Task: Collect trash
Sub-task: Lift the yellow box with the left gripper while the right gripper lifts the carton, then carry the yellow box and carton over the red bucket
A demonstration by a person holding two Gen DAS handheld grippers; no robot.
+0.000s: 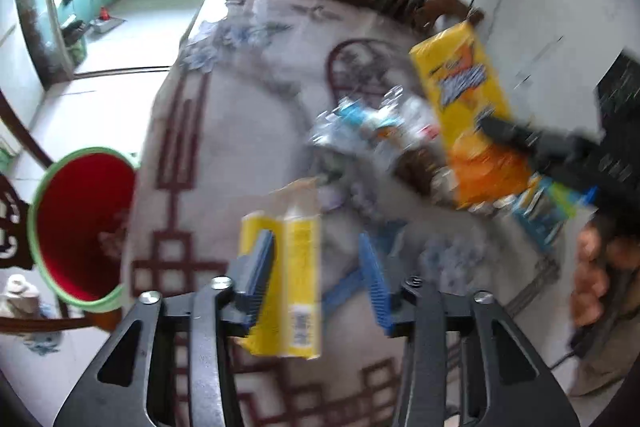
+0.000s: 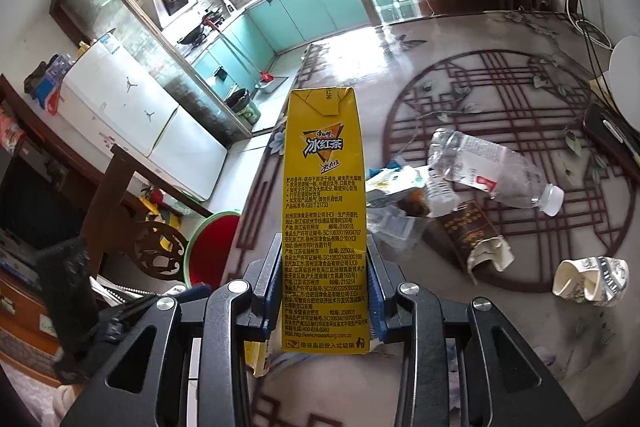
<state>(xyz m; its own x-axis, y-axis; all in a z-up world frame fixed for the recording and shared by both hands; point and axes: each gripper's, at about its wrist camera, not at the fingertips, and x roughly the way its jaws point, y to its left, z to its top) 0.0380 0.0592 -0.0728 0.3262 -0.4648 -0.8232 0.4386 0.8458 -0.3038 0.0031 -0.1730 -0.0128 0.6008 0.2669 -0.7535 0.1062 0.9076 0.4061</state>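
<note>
Right gripper (image 2: 324, 287) clamped on yellow tea carton (image 2: 324, 211), upright between both pads. Left gripper (image 1: 316, 279) fingers spread open, small yellow carton (image 1: 294, 283) against left pad. Red bin (image 1: 80, 227) beside table (image 1: 224, 131); bottle (image 2: 492, 167) lying among wrappers.

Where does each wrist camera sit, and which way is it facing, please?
Left wrist: behind the left tongs, open around a small yellow carton; looks across the table; a hand shows at right.
Right wrist: behind the right tongs, shut on the tea carton; faces the kitchen.
Both share the red bin and the tea carton.
</note>
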